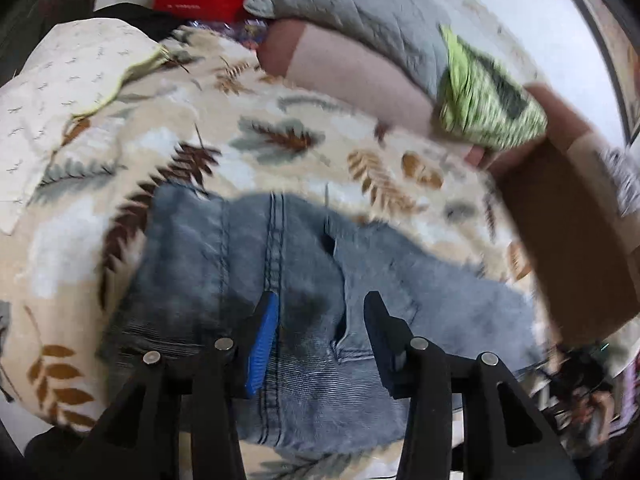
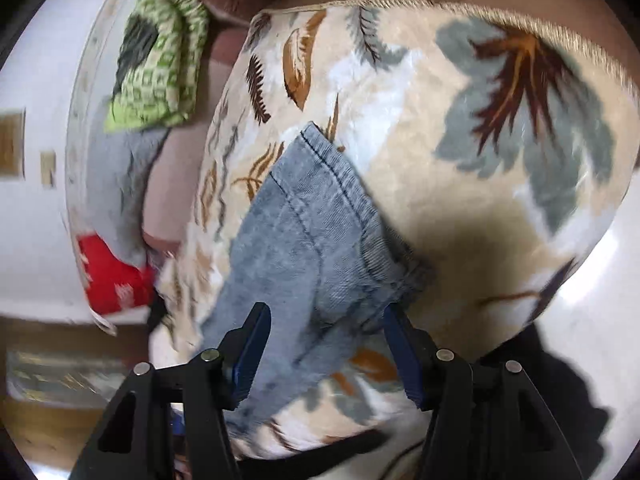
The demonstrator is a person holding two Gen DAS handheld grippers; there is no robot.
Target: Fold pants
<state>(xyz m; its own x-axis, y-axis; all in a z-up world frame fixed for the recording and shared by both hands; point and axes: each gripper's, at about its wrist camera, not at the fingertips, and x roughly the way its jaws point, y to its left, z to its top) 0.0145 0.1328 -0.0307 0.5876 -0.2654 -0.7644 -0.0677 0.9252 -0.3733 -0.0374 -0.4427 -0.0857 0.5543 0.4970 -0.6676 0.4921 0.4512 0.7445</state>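
The faded blue denim pants (image 1: 280,280) lie bunched on the cream fleece blanket with the leaf print (image 1: 168,152), which covers the bed; a soft surface, so the cloth sags and will not slide freely. My left claw (image 1: 320,320) stands wide above the waistband end, fingers either side of the stitched seam, gripping nothing. My right claw (image 2: 324,328) is likewise wide over the hem end (image 2: 320,216). Judgement: both are placed at opposite ends to pinch and fold.
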